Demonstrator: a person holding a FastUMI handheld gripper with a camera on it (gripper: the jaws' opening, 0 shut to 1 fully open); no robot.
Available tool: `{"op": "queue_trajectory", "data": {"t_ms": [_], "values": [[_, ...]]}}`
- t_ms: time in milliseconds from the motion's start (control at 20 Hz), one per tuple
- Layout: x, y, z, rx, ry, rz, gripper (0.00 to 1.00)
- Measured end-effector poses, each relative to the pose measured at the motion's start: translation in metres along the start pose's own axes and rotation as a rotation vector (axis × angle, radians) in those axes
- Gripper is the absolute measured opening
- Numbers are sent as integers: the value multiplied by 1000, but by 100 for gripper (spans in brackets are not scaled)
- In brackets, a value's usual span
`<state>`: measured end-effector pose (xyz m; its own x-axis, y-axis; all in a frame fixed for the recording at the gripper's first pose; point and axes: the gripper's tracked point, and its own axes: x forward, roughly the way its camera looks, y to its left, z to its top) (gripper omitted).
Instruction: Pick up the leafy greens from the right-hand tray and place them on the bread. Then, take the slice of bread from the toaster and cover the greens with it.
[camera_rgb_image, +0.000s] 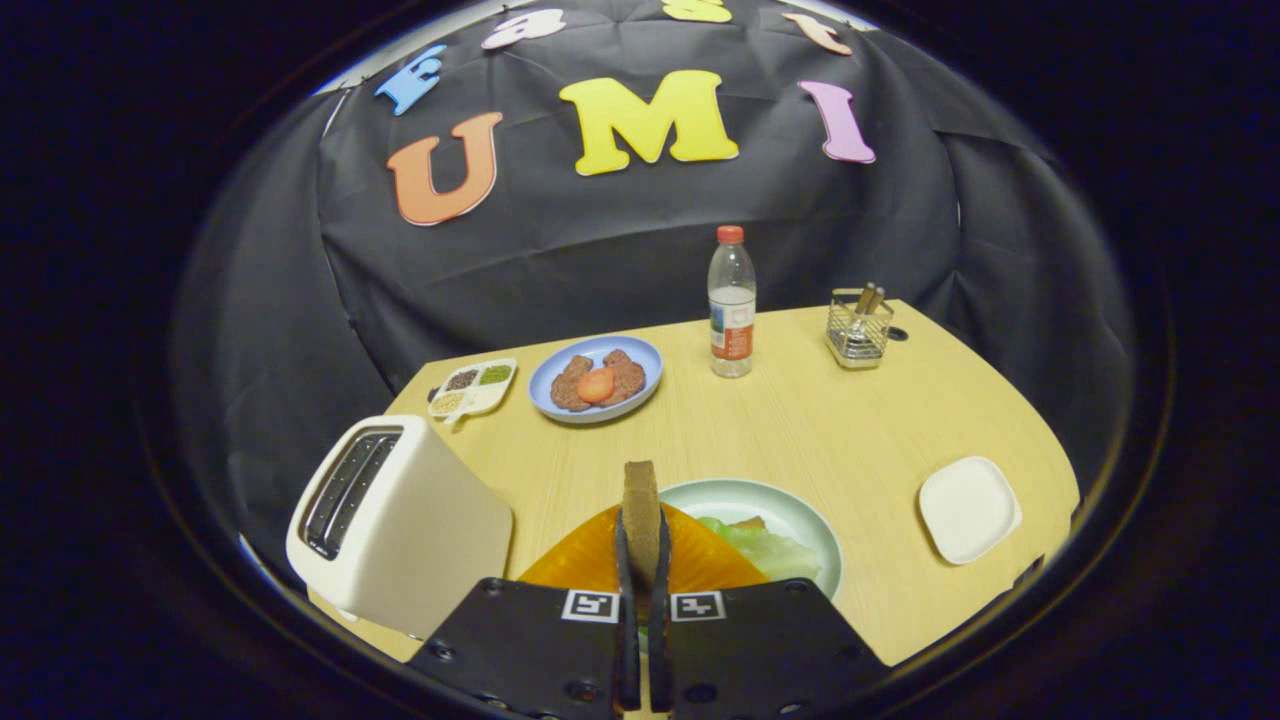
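A bread slice (640, 505) is clamped edge-on between the fingers of the gripper (642, 580). It is held above the greens (765, 548) on the green plate (800, 515), beside the toaster (400, 520).

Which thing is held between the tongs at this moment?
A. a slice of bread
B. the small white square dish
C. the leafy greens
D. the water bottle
A. The tongs are shut on the slice of bread, which stands on edge between the fingers, above the plate with the leafy greens.
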<state>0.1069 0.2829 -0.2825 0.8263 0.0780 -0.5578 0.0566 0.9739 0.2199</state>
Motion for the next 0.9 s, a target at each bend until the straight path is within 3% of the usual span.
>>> {"op": "queue_trajectory", "data": {"t_ms": [100, 400, 550, 600, 700, 900], "values": [[1, -10, -2, -24, 6, -9, 4], [4, -43, -11, -96, 42, -63, 33], [0, -59, -6, -91, 54, -84, 76], [-4, -63, 3, -88, 28, -86, 82], [-13, -68, 22, -92, -31, -87, 91], [-38, -65, 71, -145, -163, -25, 94]]}}
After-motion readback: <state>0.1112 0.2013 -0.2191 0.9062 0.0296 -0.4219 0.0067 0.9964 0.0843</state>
